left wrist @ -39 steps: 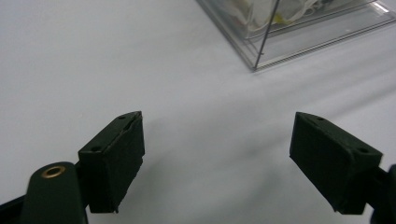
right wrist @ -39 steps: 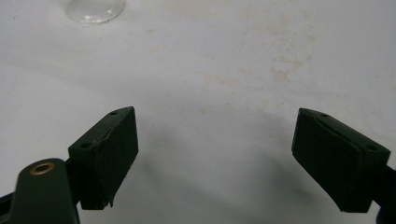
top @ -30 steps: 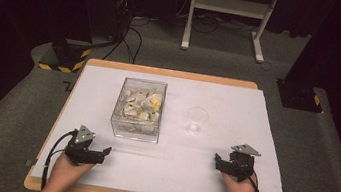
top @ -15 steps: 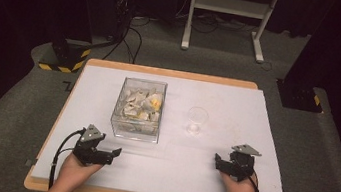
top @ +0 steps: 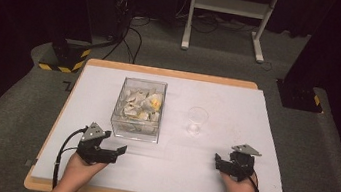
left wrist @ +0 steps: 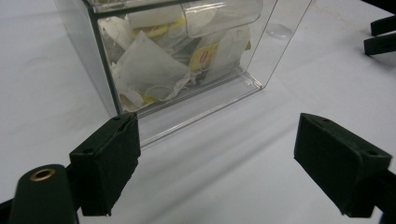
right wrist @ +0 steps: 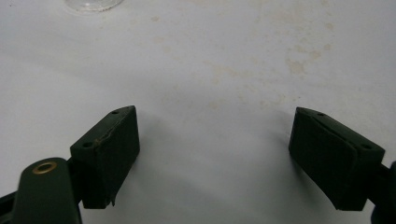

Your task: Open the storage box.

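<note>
Table [top: 207, 182] with white cover. Clear box [top: 139, 108] left of centre, full of tea bags [left wrist: 154, 70], white with yellow tags. Glass [top: 197, 120] stands right of the box, well apart from it. Left gripper [top: 117, 151] just in front of the box's near left corner, jaws wide apart, empty, not touching the box. Right gripper [top: 219, 164] near the front right, jaws wide apart, empty, over faintly stained cover; glass base at top edge of right gripper view.
</note>
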`<state>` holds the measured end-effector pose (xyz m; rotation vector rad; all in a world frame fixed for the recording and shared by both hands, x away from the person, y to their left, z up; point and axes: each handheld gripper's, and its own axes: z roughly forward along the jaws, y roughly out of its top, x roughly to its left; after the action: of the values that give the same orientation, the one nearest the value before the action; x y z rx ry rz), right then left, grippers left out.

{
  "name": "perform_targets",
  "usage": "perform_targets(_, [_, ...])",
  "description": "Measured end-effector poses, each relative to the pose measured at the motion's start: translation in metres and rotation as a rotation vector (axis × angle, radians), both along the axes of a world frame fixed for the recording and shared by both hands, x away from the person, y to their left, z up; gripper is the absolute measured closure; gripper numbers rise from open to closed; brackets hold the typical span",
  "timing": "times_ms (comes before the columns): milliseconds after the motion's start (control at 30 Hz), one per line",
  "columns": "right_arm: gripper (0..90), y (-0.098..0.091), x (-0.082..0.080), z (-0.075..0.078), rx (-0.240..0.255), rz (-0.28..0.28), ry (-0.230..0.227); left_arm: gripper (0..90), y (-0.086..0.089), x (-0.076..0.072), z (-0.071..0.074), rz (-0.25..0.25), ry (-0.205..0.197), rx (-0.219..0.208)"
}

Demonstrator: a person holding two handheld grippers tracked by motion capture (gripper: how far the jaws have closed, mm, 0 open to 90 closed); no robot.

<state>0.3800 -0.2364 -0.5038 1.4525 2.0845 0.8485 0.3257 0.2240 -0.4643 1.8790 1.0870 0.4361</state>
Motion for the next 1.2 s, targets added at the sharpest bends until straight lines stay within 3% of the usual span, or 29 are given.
perform_targets(167, [16.1,0.0,0.0,0.0,0.001,0.0,0.001,14.9,-0.005,0.004,0.005,-0.013,0.009,-0.001])
perform_targets(400, [16.1,0.0,0.0,0.0,0.001,0.002,0.002,15.4,-0.011,0.01,0.012,-0.021,-0.017,-0.017])
perform_targets(700, [16.1,0.0,0.0,0.0,0.003,0.0,0.001,15.3,-0.021,0.016,0.014,-0.021,-0.05,0.002])
perform_targets(800, [16.1,0.0,0.0,0.0,0.003,0.0,0.001,20.1,-0.022,0.018,0.014,-0.018,-0.054,0.0])
perform_targets(1000, [16.1,0.0,0.0,0.0,0.002,0.0,0.002,32.5,-0.019,0.029,0.012,-0.018,-0.056,-0.056])
perform_targets(1200, [16.1,0.0,0.0,0.0,0.002,0.001,0.0,38.1,-0.021,0.035,0.01,-0.003,-0.065,-0.031])
